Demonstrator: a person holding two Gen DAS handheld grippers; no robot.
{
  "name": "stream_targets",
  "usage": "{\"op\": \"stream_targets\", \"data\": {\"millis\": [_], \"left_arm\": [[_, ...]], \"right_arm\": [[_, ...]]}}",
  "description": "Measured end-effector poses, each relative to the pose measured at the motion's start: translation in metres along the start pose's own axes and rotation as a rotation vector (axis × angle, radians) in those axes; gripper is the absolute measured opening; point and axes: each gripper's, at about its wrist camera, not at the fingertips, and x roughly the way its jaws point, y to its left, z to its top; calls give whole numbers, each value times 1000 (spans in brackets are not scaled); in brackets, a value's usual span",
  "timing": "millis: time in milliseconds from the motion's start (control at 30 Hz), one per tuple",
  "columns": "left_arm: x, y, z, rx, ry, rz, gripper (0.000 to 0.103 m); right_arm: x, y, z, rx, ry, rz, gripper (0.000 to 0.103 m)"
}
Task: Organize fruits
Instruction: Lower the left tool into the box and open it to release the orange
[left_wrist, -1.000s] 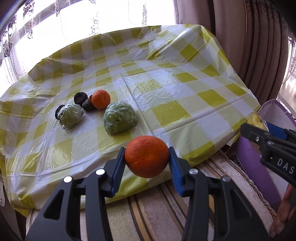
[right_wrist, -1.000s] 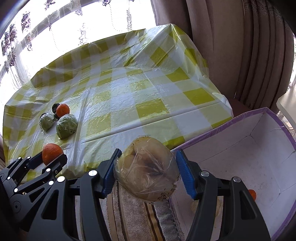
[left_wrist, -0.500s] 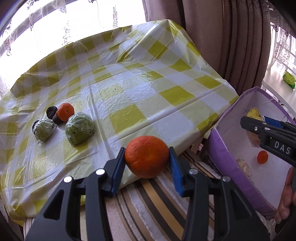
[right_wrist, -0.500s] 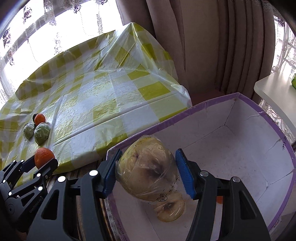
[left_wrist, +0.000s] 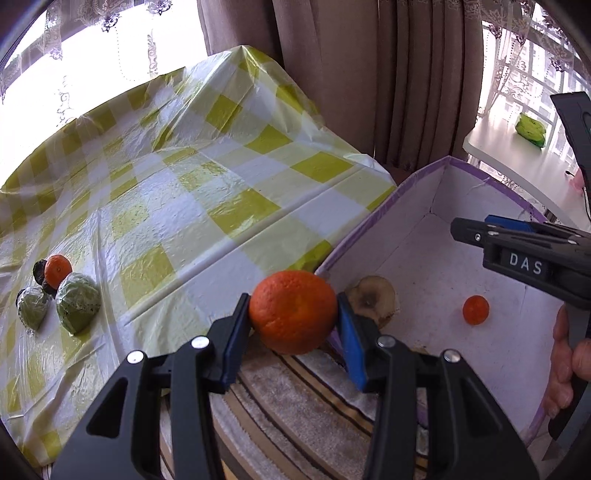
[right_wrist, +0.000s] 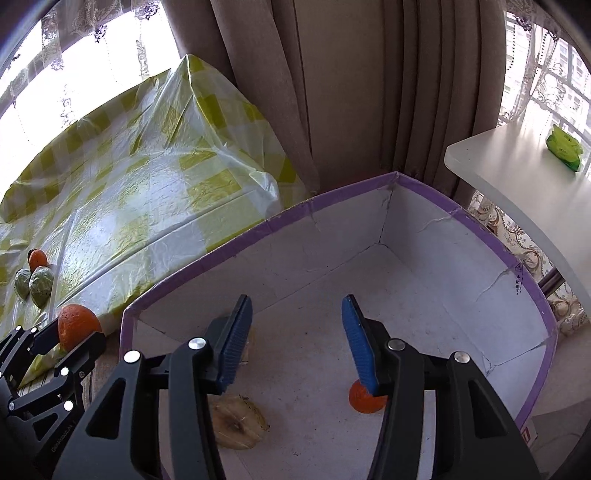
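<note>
Left tool (left_wrist: 293, 325): clamped on a large orange (left_wrist: 293, 311), held just outside the near corner of the purple-rimmed box (right_wrist: 391, 177). Right tool (right_wrist: 296, 334): spread wide and holding nothing, positioned over the box interior. Inside box: wrapped yellowish fruit (right_wrist: 238, 424) and small orange (left_wrist: 475, 309). On checked surface (left_wrist: 207, 192): another orange (left_wrist: 58, 266), two wrapped green fruits (left_wrist: 77, 306).

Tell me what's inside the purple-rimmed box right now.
Inside the box: a plastic-wrapped yellow fruit and a small orange, both on the floor. The right tool, open above, hides part of each and some floor.
</note>
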Motion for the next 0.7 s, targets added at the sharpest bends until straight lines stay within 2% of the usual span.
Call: {"op": "stream_targets", "data": {"millis": [367,533,700], "left_arm": [[19,-58,1,157,29,-164,46],[36,-77,2,192,89,-271,46],[50,-91,3,218,137,-315,46]], "right_arm": [[8,-20,-2,13,21,-88,51],[6,-27,1,9,6,-139,52],[5,-37,2,23,-1,-160,52]]}}
